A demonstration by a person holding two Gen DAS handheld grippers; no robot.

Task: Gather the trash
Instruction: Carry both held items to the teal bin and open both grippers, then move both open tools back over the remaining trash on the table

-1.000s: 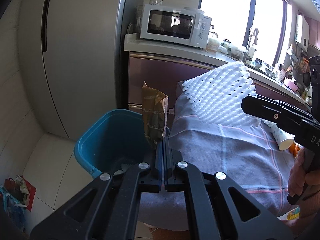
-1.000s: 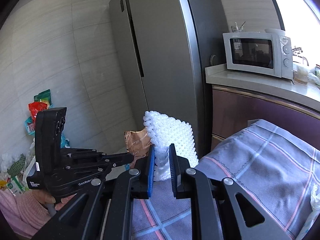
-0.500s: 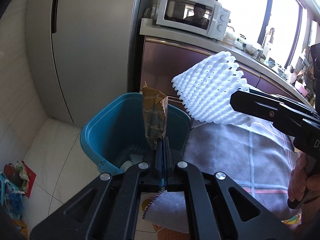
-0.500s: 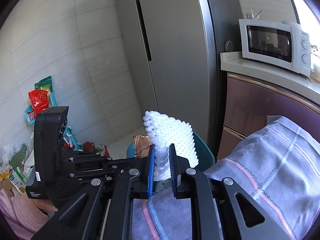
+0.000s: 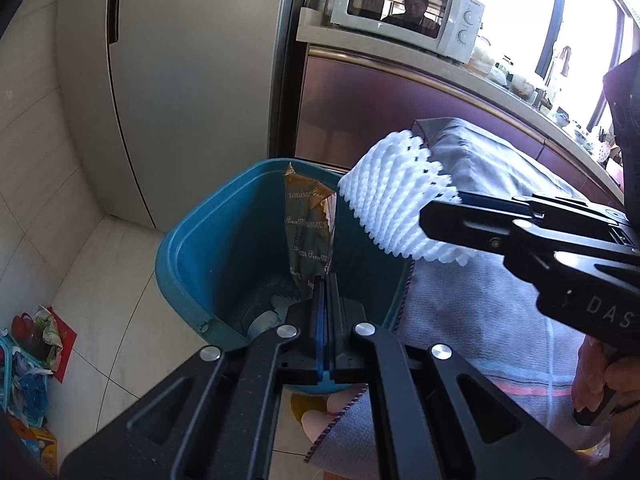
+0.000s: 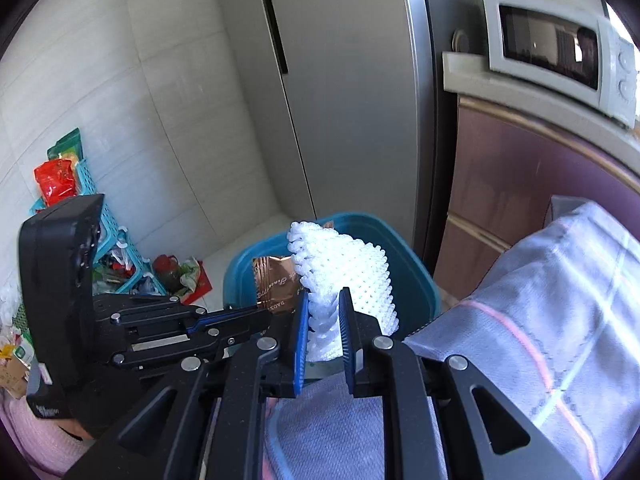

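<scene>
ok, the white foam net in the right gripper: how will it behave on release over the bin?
The foam net looks light and airy, so it may drift. It squashes between the right gripper pads, so probably springy. It could snag on the bin rim.

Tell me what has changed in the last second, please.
Both tongs carried their trash off the cloth toward the bin. The left tongs now hold the wrapper over the bin's opening; the right tongs bring the foam net up to its rim. Nothing was let go: both stay shut on their pieces.
</scene>
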